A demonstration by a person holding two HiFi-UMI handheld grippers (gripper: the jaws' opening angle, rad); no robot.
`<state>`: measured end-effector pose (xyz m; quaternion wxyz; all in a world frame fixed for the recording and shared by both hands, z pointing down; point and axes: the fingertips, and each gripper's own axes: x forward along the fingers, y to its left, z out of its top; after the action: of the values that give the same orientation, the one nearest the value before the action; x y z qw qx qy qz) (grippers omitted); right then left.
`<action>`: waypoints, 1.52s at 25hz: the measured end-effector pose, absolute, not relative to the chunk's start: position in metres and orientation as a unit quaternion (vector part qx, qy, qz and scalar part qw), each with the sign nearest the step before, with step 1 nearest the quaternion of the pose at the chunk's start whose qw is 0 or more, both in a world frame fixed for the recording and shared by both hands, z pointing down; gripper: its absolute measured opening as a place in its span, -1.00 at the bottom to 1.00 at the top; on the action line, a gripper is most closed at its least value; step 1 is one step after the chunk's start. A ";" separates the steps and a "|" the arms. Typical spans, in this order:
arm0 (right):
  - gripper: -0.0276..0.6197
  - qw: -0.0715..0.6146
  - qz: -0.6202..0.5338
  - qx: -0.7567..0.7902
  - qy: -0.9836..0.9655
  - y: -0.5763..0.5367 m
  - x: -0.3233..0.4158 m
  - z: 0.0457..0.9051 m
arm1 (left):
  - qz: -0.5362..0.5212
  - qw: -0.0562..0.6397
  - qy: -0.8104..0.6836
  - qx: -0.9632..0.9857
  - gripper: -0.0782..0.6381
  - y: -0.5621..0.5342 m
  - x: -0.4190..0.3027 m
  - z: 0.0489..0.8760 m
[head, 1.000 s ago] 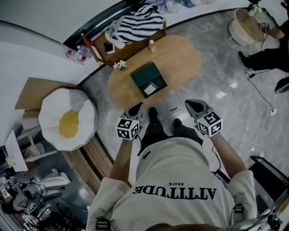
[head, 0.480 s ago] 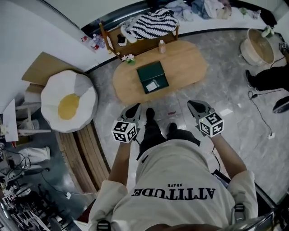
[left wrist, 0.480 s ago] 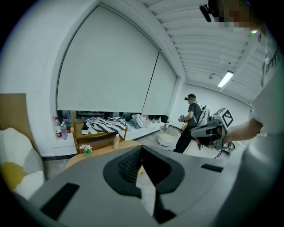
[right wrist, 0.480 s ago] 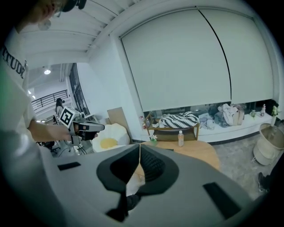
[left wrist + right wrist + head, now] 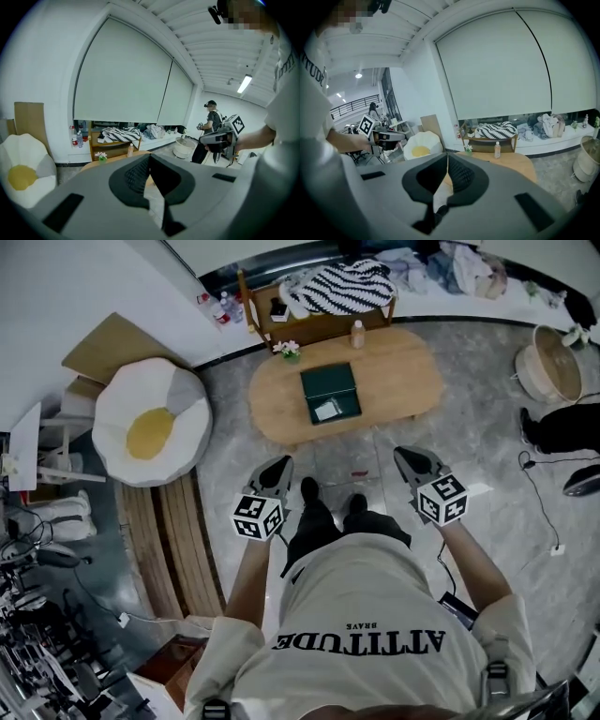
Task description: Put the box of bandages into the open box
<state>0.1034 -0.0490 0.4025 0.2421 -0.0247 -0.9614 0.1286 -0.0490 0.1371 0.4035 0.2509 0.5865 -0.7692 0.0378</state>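
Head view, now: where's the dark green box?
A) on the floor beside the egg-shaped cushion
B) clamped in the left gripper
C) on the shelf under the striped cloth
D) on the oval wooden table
D: the dark green box lies flat near the middle of the oval wooden table, ahead of the person and apart from both grippers.

Left gripper (image 5: 275, 468) fingers together, empty, right gripper (image 5: 409, 457) likewise, both pointing forward, tilted slightly down
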 end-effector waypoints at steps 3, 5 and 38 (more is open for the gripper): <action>-0.84 0.237 0.126 -0.020 -0.963 -0.044 0.100 0.397 | 0.042 0.244 -0.773 0.585 -0.72 0.150 -0.052 0.398; -0.84 0.235 0.122 -0.015 -0.964 -0.040 0.097 0.395 | 0.043 0.240 -0.774 0.585 -0.72 0.157 -0.055 0.396; -0.85 0.194 0.102 0.045 -0.975 -0.016 0.042 0.348 | 0.023 0.206 -0.769 0.605 -0.72 0.188 -0.132 0.371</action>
<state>0.0425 -0.0161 0.3484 0.1935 0.0451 -0.9747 0.1020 -0.1324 0.1879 0.3713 0.2056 0.6053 -0.7687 0.0225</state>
